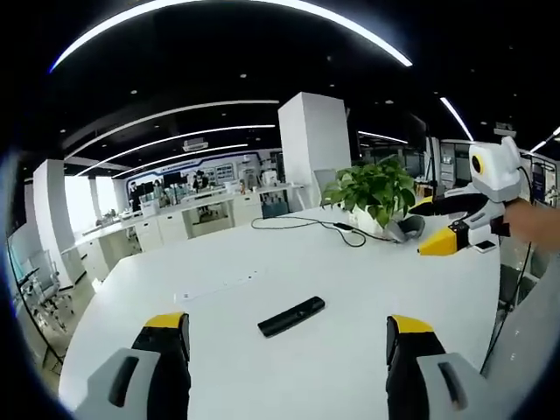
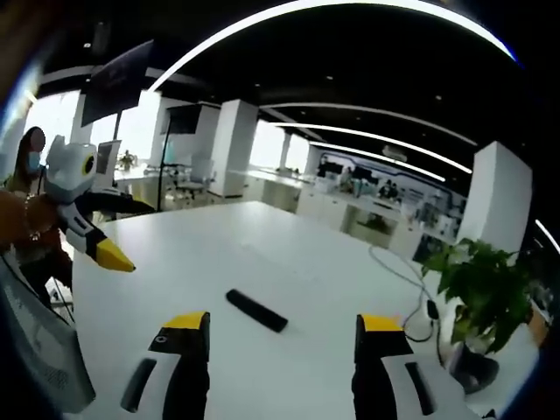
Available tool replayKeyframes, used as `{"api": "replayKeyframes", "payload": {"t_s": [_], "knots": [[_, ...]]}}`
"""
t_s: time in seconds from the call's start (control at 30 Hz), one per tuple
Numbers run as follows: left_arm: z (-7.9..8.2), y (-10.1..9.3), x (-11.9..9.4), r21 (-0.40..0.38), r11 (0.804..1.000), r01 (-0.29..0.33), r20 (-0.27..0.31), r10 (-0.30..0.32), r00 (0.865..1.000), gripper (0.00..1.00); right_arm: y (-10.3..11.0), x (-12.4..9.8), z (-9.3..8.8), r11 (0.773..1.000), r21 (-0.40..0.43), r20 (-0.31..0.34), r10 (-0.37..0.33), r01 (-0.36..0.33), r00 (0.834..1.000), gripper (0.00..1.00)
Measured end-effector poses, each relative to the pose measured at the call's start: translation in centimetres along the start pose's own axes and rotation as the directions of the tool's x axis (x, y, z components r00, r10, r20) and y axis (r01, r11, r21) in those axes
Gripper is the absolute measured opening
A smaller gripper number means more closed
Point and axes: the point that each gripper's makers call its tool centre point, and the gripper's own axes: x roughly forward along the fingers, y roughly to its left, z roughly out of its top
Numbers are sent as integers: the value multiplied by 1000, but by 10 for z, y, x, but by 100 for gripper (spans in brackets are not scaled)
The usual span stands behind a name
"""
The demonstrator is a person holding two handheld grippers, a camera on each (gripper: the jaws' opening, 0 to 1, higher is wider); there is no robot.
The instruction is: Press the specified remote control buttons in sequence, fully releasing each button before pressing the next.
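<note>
Black remote control [image 1: 291, 316] flat on white table [image 1: 367, 289], untouched; both hand-held grippers, left [image 1: 289, 337] and right [image 2: 284, 337], jaws apart above it: close one before pressing squarely.

A slim black remote control [image 1: 291, 316] [image 2: 256, 310] lies flat — untouched — on the white table [image 1: 350, 271] [image 2: 219, 245], angled diagonally.

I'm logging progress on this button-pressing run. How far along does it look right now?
Nothing looks done: the remote lies alone on the white table, untouched. In hand: both grippers are above the table with jaws apart and empty, the left gripper and right gripper each facing the remote from opposite sides. Left: bringing a jaw down to the remote and pressing every button. The buttons themselves are too small to make out.
</note>
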Motion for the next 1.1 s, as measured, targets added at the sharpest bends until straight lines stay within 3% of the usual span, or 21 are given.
{"api": "replayKeyframes", "payload": {"t_s": [1.1], "knots": [[-45,20,67,44,993,107,-116,-101,988,93,-2,60,-46,995,-45,-104,81,-86,991,63]]}}
